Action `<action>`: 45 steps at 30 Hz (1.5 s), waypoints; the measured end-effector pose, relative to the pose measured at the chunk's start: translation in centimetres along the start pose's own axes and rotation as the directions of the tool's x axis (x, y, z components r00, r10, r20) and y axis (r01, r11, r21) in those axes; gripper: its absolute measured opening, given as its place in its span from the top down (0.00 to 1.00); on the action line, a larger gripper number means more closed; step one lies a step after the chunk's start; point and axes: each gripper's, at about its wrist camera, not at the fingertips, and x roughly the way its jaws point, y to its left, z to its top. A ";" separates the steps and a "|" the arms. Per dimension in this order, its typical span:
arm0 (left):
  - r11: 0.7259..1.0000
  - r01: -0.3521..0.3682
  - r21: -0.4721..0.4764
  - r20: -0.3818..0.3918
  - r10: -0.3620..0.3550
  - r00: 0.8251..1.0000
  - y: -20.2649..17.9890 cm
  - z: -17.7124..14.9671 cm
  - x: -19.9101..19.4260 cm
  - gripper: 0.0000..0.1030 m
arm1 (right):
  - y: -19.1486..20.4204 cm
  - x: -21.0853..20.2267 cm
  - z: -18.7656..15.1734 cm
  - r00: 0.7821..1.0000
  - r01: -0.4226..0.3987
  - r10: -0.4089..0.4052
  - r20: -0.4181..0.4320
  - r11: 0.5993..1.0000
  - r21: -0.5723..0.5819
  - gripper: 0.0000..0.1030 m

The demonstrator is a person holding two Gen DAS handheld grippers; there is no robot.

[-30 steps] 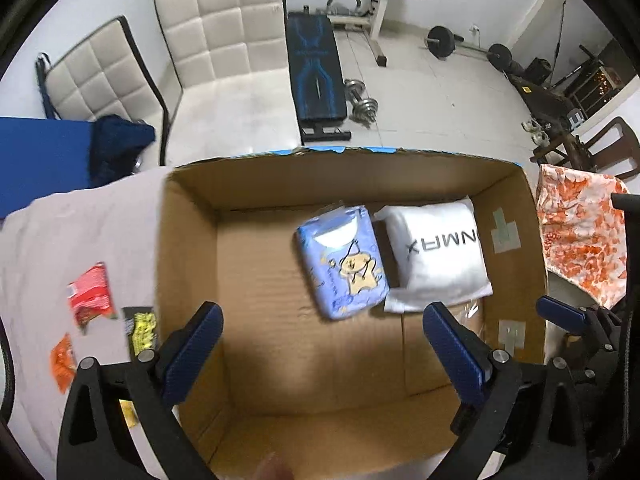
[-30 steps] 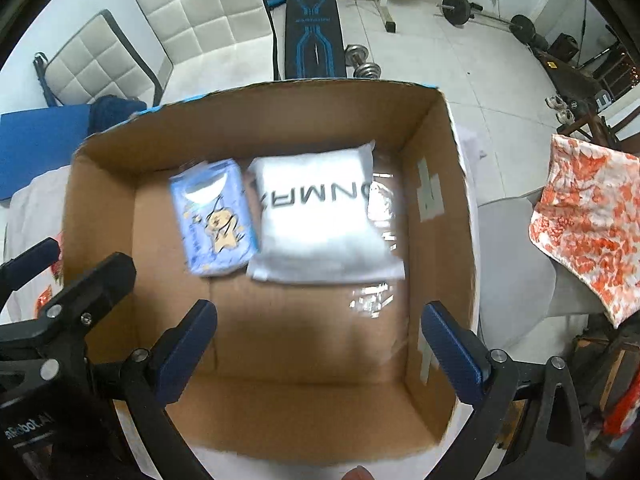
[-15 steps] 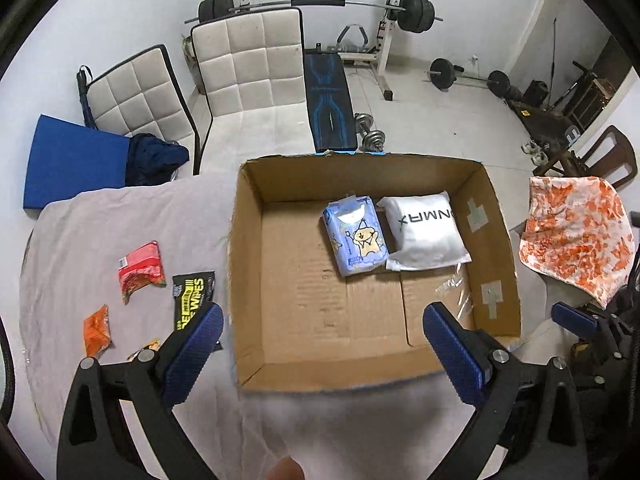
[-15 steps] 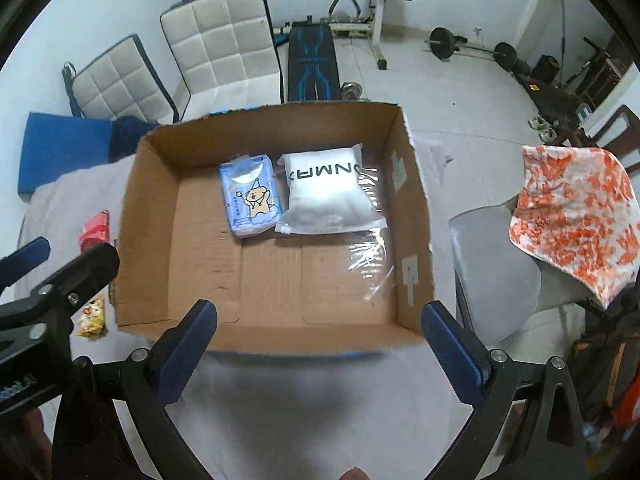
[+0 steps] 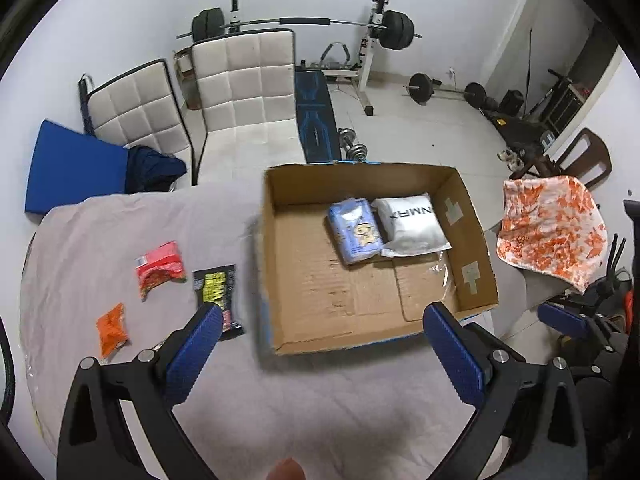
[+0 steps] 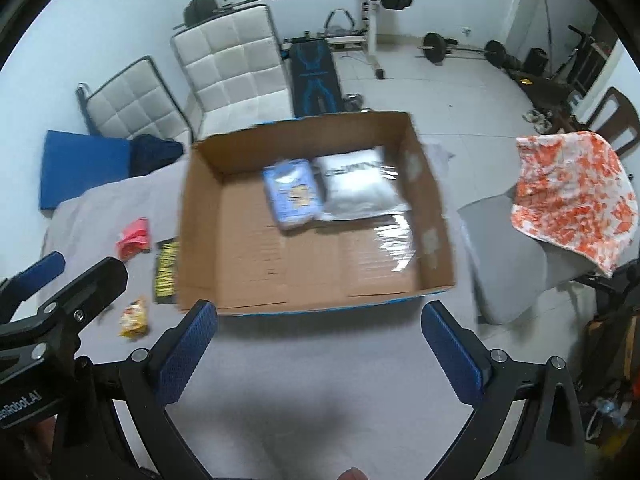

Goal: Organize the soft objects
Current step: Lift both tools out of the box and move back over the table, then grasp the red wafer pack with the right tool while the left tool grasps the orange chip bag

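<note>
**A:** Where do the soft things sit?

**B:** In the left wrist view the cardboard box (image 5: pixel 372 264) fills the centre of the frame on the grey-sheeted table (image 5: pixel 132 232); inside it, toward the upper right of the box floor, a blue tissue pack (image 5: pixel 356 230) lies flat, and a white pillow pack (image 5: pixel 412 220) lies just to its right, the two touching along one edge; a crumpled piece of clear film (image 5: pixel 440 272) rests below the white pack.

**A:** And outside the box?

**B:** At the left of the frame, on the sheet: a red packet (image 5: pixel 160 268); a black wipes pack (image 5: pixel 218 296) just beside the box's left wall; a small orange packet (image 5: pixel 112 326) lower left; in the right wrist view a yellow packet (image 6: pixel 134 318) lies at lower left too.

**A:** The grippers?

**B:** The left gripper (image 5: pixel 320 340) is spread wide with nothing between its blue pads, which sit low in the frame, below the box's near wall; the right gripper (image 6: pixel 320 336) is likewise wide apart and empty, also low in its own frame below the box; that view is slightly blurred.

**A:** Anything around the table?

**B:** Two white quilted chairs (image 5: pixel 240 76) at upper left; a weight bench (image 5: pixel 314 120) with a barbell (image 5: pixel 304 22) at top centre; an orange-patterned cloth (image 5: pixel 550 224) draped at the right edge.
</note>
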 end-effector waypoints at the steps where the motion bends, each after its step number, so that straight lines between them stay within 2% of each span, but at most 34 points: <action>1: 1.000 -0.003 -0.018 -0.001 0.003 1.000 1.3 0.0 -0.6 0.00 | 0.9 -0.3 0.0 1.000 -0.016 0.016 -0.001 1.000 -0.003 0.00; 5: 0.994 -0.064 -0.086 -0.013 0.064 0.998 7.5 -0.3 -2.2 0.00 | 5.7 -1.1 0.2 0.994 -0.110 0.109 -0.014 0.994 -0.029 0.00; 8: 0.978 -0.149 -0.147 -0.031 0.146 0.989 13.7 -0.6 -2.6 0.00 | 10.9 -0.4 0.5 0.985 -0.170 0.166 -0.054 0.982 -0.086 0.00; 13: 0.927 -0.241 -0.287 -0.104 0.220 0.970 23.9 -1.5 -1.0 0.00 | 21.0 3.6 1.4 0.965 -0.243 0.216 -0.147 0.950 -0.198 0.00; 18: 0.891 -0.262 -0.370 -0.182 0.207 0.961 30.8 -2.6 2.5 0.00 | 29.5 9.5 3.4 0.944 -0.281 0.223 -0.242 0.930 -0.238 0.00; 22: 0.868 -0.256 -0.425 -0.271 0.148 0.951 35.2 -4.0 7.5 0.00 | 34.0 14.7 5.1 0.936 -0.255 0.164 -0.311 0.925 -0.281 0.00; 25: 0.855 -0.246 -0.457 -0.333 0.092 0.938 37.3 -5.1 11.2 0.00 | 36.3 18.5 6.1 0.928 -0.236 0.124 -0.351 0.925 -0.298 0.00; 32: 0.838 -0.251 -0.485 -0.432 0.020 0.902 39.6 -7.2 18.2 0.01 | 39.8 25.8 7.1 0.902 -0.216 0.066 -0.426 0.924 -0.315 0.00; 40: 0.834 -0.233 -0.501 -0.508 -0.065 0.859 39.6 -9.2 23.0 0.01 | 42.7 31.2 7.6 0.871 -0.223 0.053 -0.489 0.929 -0.296 0.00; 45: 0.825 -0.234 -0.515 -0.522 -0.085 0.848 39.6 -10.1 24.5 0.01 | 43.7 33.6 8.0 0.849 -0.225 0.048 -0.526 0.934 -0.279 0.00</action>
